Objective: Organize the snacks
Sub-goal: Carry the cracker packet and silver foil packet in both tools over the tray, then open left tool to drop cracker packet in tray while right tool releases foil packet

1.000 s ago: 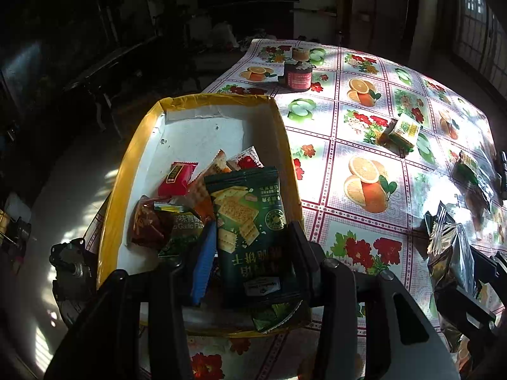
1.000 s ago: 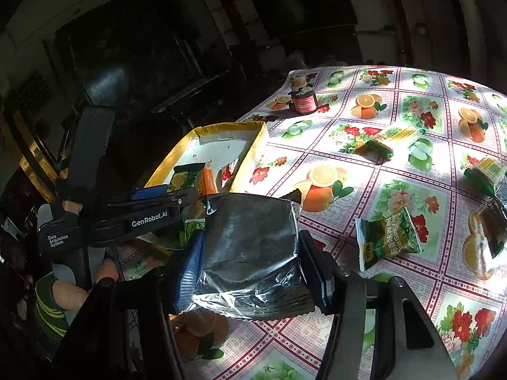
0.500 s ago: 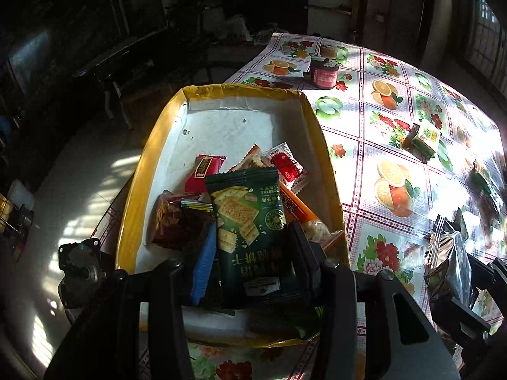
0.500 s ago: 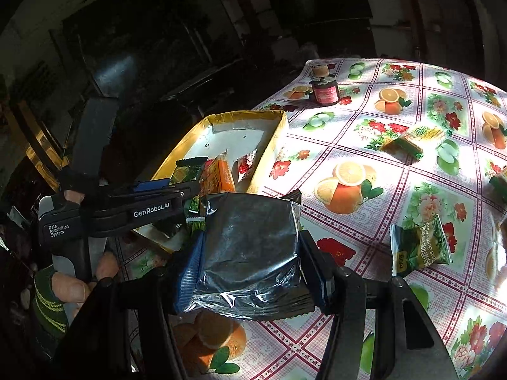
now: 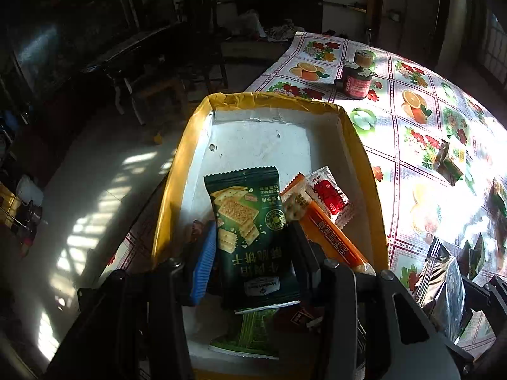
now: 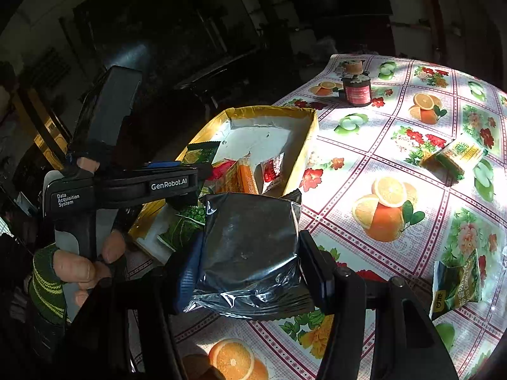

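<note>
While the left gripper (image 5: 252, 243) clasps a dark green cracker pack (image 5: 250, 231) between its pads, it hangs over the near half of the yellow-rimmed box (image 5: 177, 171). The far half of the box floor is bare white, with free room up to the far wall. Under and beside the held pack lie an orange stick pack (image 5: 329, 237), a red-and-white sachet (image 5: 329, 196) and a green packet (image 5: 253, 332) at the near wall. The box sits at the table's left edge: past its left rim the cloth ends and the floor (image 5: 104, 190) drops away, so open space lies only to the right, over the fruit-print cloth (image 5: 412, 158).

The right gripper (image 6: 250, 253) is clenched on a silver foil bag (image 6: 250, 243), held above the cloth just off the box's near right corner. Between it and the box nothing stands in the way.

The right view alone shows the left gripper from the side, its body reaching across the box's near end, with the hand (image 6: 79, 266) and striped sleeve (image 6: 47, 291) that carry it at the table's edge. It also shows a green pack (image 6: 456, 281) lying near its right edge and a yellow-green pack (image 6: 456, 155) farther out, both well apart from the box. A dark jar (image 6: 356, 90) stands beyond the box's far end, clear of it.

The left view alone looks straight down into the box and shows how the snacks lie; it catches the foil bag only at its lower right.
</note>
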The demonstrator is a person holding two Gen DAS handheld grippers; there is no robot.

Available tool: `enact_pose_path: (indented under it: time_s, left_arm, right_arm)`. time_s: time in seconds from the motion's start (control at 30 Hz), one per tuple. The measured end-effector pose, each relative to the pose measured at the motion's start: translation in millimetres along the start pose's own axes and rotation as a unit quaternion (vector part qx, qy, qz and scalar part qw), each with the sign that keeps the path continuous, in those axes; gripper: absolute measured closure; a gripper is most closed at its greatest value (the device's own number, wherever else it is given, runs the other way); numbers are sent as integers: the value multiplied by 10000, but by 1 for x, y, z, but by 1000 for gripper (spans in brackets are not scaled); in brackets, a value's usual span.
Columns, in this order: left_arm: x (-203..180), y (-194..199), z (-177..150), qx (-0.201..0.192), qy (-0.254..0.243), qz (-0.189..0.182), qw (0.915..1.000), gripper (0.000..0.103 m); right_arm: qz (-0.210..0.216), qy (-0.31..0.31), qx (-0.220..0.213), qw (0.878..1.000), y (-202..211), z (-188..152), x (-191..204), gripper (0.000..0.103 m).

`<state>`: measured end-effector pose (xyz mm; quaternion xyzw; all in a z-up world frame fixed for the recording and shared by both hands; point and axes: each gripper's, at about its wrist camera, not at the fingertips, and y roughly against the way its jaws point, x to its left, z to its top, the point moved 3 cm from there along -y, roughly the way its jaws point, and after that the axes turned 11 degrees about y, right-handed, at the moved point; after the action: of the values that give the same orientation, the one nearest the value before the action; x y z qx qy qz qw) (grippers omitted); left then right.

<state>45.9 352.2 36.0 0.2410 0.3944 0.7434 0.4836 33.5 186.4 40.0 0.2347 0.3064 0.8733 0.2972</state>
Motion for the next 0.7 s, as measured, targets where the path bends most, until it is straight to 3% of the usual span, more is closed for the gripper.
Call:
enact_pose_path:
  time_s: [0.23, 0.4, 0.7]
  left_arm:
    - [4, -26, 29, 223, 158, 93, 9996, 56]
    - [11, -45, 29, 515, 300, 144, 9981, 56]
    - [18, -52, 30, 605, 442, 226, 9969, 54]
  right_arm:
    - [-11, 302, 187, 9994, -41, 28, 9, 45]
    - [-62, 405, 391, 9984, -68, 37, 6, 45]
    - [-78, 536, 584, 9968, -94, 39, 3, 45]
